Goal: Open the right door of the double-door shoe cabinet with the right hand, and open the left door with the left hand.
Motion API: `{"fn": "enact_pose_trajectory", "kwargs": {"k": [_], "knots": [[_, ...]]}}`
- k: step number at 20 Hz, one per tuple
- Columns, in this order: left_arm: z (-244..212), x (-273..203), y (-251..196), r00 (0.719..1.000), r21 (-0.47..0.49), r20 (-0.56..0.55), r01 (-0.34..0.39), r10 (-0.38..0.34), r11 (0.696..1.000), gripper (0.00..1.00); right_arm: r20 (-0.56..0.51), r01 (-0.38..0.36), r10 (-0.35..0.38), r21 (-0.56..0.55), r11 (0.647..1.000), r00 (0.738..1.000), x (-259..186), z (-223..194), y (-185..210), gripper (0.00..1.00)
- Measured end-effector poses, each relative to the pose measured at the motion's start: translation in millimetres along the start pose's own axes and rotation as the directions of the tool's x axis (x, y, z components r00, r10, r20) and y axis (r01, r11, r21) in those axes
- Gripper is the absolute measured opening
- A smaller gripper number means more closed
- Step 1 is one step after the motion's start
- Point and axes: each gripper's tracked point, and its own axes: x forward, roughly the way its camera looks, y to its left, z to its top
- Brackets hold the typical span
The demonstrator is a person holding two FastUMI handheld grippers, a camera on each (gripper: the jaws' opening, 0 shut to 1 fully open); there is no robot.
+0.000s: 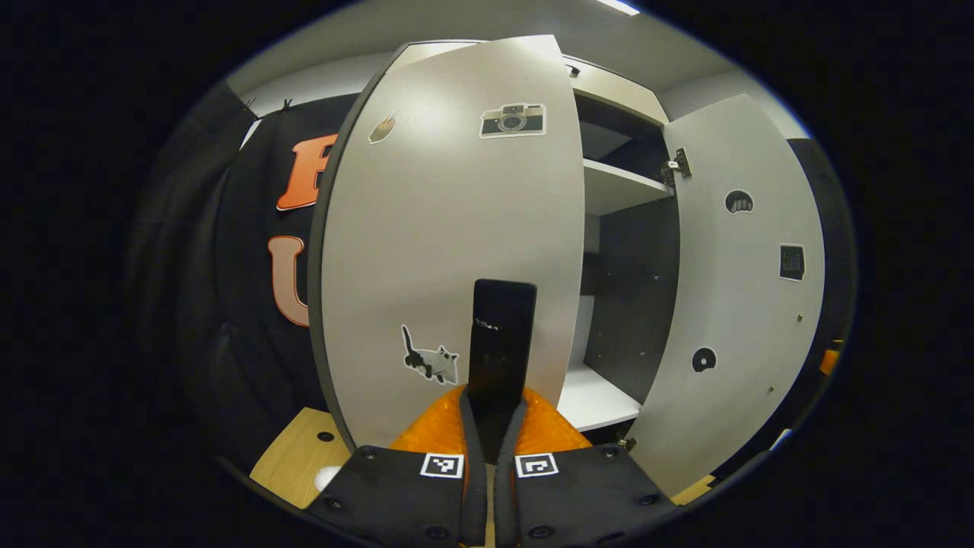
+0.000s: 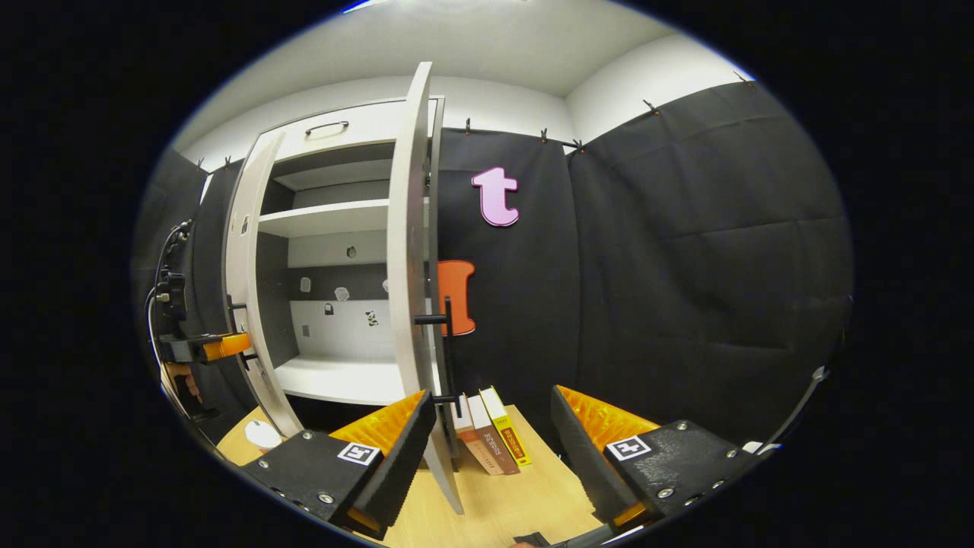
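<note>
On the wooden bench (image 2: 525,495) the double-door shoe cabinet (image 2: 335,221) is seen standing with both doors swung outward. Its white shelves (image 2: 327,217) and dark inner walls are exposed.

Left gripper view: the left tongs (image 1: 491,449) are seen closed around the black vertical handle (image 1: 500,342) of the left door (image 1: 449,228). The two fingers (image 1: 464,434) are pressed nearly together, with the handle rising from between them. The left door is presented face-on and carries a camera sticker (image 1: 514,120) near its top and a cat sticker (image 1: 431,358) near the handle. The right door (image 1: 734,289) is seen beyond it, opened wide, its inner face turned toward the camera, with a metal hinge (image 1: 676,166) at its upper edge.

Right gripper view: the right tongs (image 2: 487,449) are held wide apart and nothing is gripped. The right door (image 2: 411,251) is seen edge-on, and its lower edge lies between the two fingers, just beside the left finger (image 2: 396,457); contact cannot be determined. The black bar handle (image 2: 447,342) on this door is located above the tongs, apart from them. Three books (image 2: 491,434) are seen upright on the bench against the cabinet's side, behind the door. At the far left, the left tongs (image 2: 228,346) are seen at the left door (image 2: 243,289).
</note>
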Motion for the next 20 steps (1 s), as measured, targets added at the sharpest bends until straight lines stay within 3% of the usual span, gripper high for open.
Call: {"fn": "enact_pose_trajectory", "kwargs": {"k": [9,20], "knots": [[0.1,-31.7,14.0,0.999,-0.022,-0.014,0.037,-0.037,0.999,0.12,0.015,-0.038,0.038,-0.015,0.999,0.999,-1.6,3.0,42.7,0.93],[5.2,-79.5,64.5,1.0,-0.02,0.001,-0.024,0.024,1.0,0.1,0.015,-0.101,0.102,-0.032,0.994,0.995,7.5,-1.6,111.9,0.93]]}}
